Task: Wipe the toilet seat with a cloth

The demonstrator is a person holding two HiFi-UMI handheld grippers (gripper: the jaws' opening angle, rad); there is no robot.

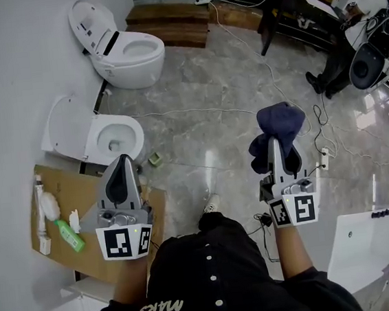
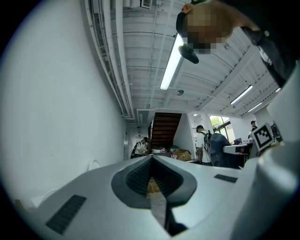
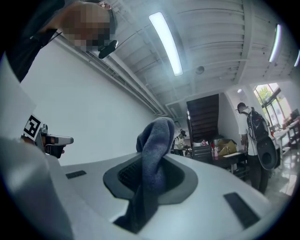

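Observation:
Two white toilets stand along the left wall, both with lids raised: a far toilet (image 1: 125, 51) and a near toilet (image 1: 106, 136). My left gripper (image 1: 121, 164) is shut with nothing in it, and its tip hovers over the near toilet's front rim. In the left gripper view the left gripper (image 2: 152, 161) has its jaws pressed together. My right gripper (image 1: 275, 151) is out over the floor, well right of both toilets, shut on a dark blue cloth (image 1: 279, 127). The cloth (image 3: 155, 140) bunches up above the right gripper (image 3: 151, 171) and hangs below it.
Beside the near toilet lies a cardboard sheet (image 1: 87, 252) with a green bottle (image 1: 69, 235) and a white brush (image 1: 49, 206) on it. Cables (image 1: 197, 113) cross the marble floor. A white panel (image 1: 363, 247) lies at the lower right. Wooden steps (image 1: 170, 19) and a dark desk (image 1: 304, 15) sit at the back.

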